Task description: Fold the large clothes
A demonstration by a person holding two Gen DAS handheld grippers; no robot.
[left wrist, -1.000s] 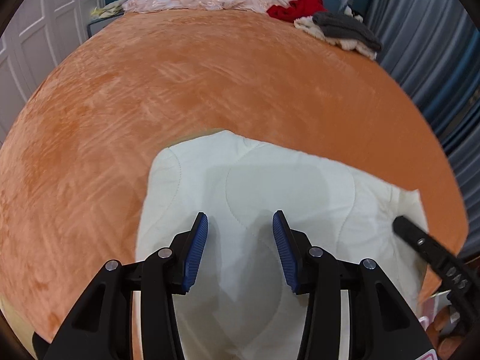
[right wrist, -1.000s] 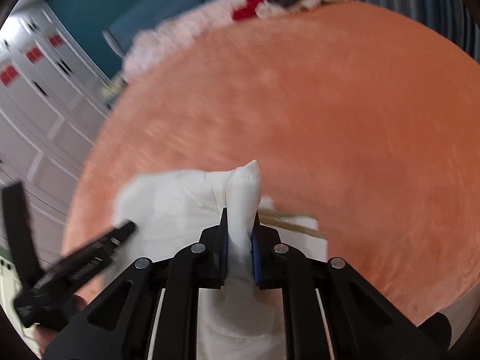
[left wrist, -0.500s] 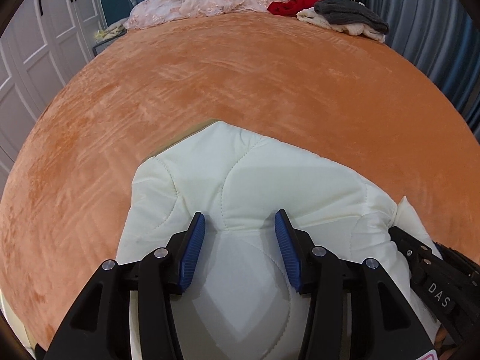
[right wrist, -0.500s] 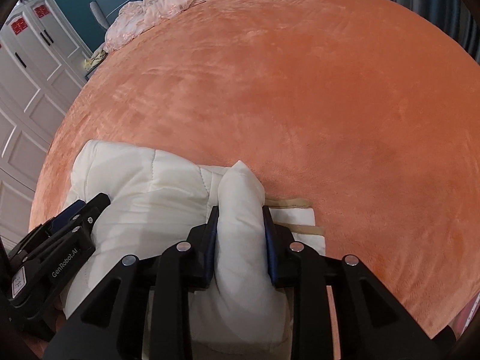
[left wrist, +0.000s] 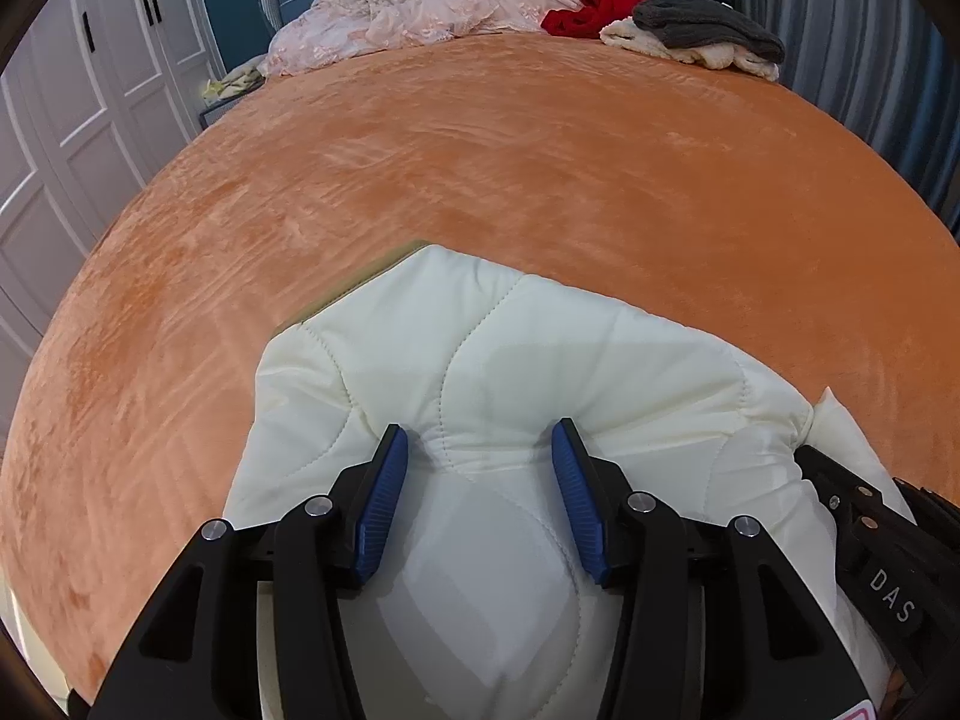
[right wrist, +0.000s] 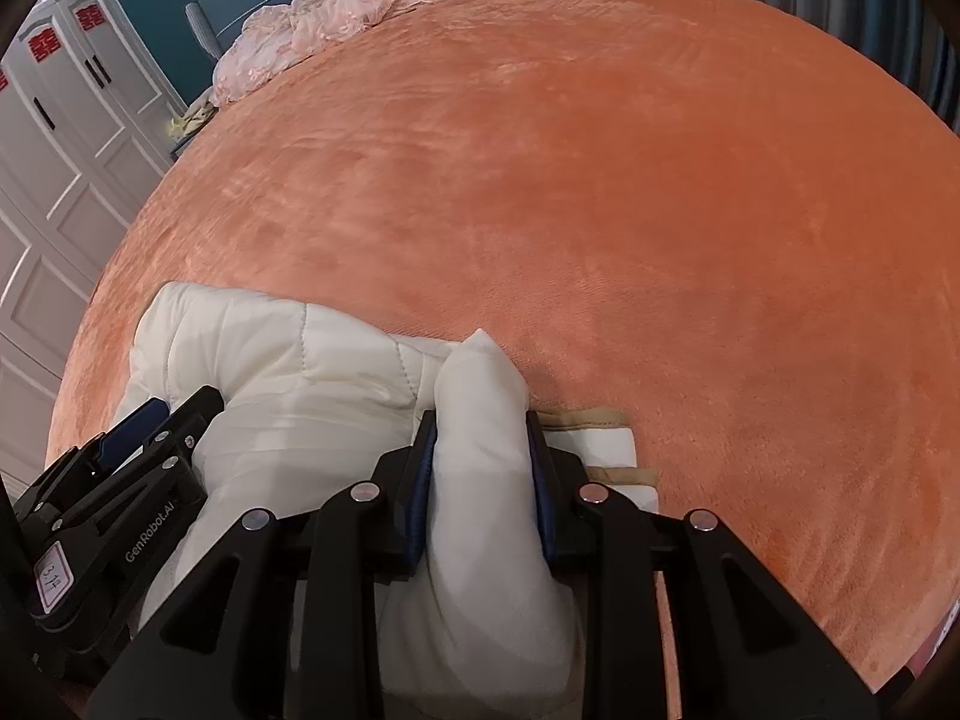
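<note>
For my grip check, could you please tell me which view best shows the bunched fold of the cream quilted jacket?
The right wrist view: the bunched fold stands up between the right gripper jaws. The left wrist view shows only a small corner of it beyond the jacket's flat panel.

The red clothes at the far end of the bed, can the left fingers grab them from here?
Probably not yet. The red clothes lie at the far end of the orange bedspread, while the left gripper is down over the white quilted garment at the near edge.
</note>
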